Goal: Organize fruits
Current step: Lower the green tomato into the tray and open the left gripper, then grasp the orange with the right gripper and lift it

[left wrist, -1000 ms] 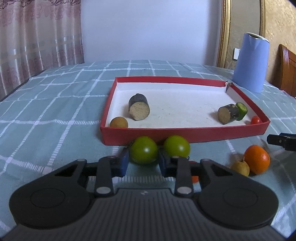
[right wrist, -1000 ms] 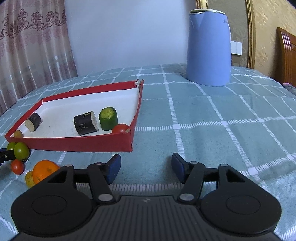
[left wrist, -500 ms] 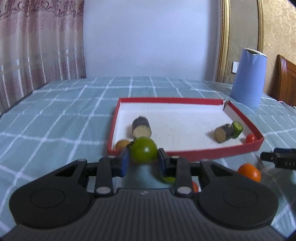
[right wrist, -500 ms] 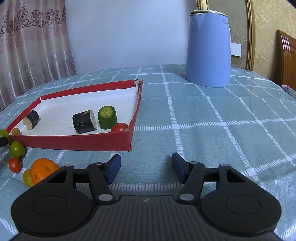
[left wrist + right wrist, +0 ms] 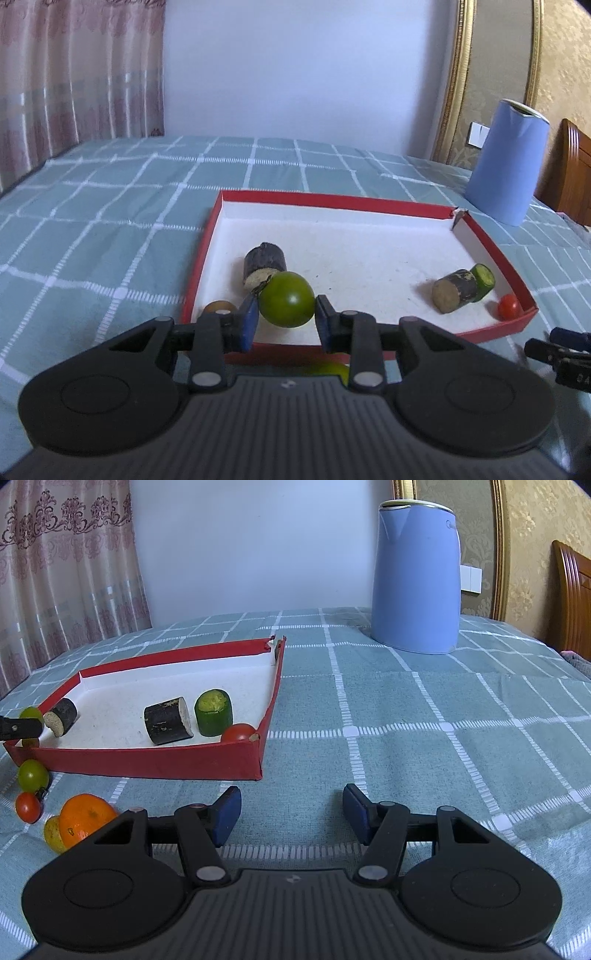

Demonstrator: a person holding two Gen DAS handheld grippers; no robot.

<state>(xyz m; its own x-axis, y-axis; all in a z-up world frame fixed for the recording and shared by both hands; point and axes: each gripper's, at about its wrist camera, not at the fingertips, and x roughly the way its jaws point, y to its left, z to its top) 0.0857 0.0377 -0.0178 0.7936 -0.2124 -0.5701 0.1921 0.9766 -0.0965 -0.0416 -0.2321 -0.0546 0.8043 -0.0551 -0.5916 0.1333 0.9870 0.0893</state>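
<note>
The left tool [image 5: 283,318] grips a green tomato [image 5: 286,300] between its blue pads, and the fruit now hangs above the near-left part of the red tray [image 5: 495,251]; a second ago it sat on the checked cloth just outside the tray's near wall, beside a second green tomato [image 5: 33,774]. That second tomato stays on the cloth near the tray's near-left corner, now only a blurred green patch below the left tool in its own view. The tray's contents are unchanged: a dark cane piece [image 5: 264,266] near the left, a small brown fruit [image 5: 221,307] in the near-left corner, another dark cane piece [image 5: 168,720] touching a green cut piece [image 5: 213,712], and a red cherry tomato [image 5: 239,732] in the near-right corner. The right tool [image 5: 291,814] stands open with nothing between its pads, low over the cloth as before. Left of it lie an orange [image 5: 85,820], a yellow fruit [image 5: 52,835] and a second cherry tomato [image 5: 27,807]. A blue kettle [image 5: 415,579] stands far right.
</note>
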